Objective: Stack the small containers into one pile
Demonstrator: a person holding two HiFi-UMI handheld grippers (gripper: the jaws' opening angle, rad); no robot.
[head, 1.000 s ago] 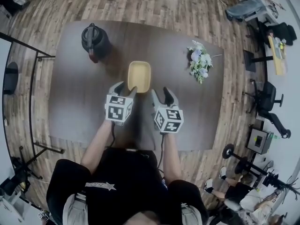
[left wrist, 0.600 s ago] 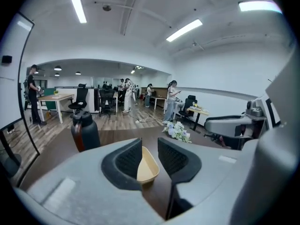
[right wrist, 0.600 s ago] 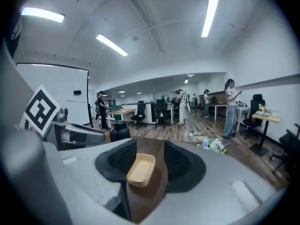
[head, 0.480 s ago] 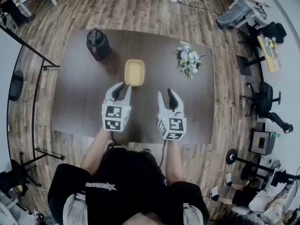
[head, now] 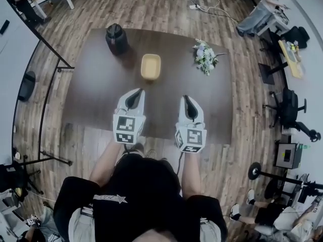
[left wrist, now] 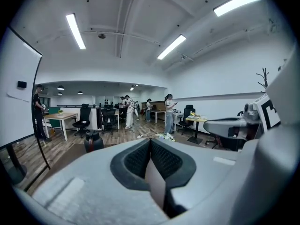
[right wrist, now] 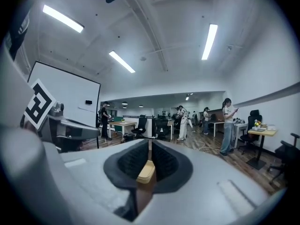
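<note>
On the dark brown wooden desk (head: 98,89), a black round kettle (head: 116,38) stands far ahead of the left claw (head: 135,93), to its left. A small bunch of pale flowers (head: 205,57) lies ahead of the right claw (head: 187,100), slightly right.

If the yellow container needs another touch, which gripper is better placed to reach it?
Left, marginally. In the head view the left gripper sits nearer the yellow container than the right gripper. Both are empty; the right's jaws have just been closing, the left's are shut.
</note>
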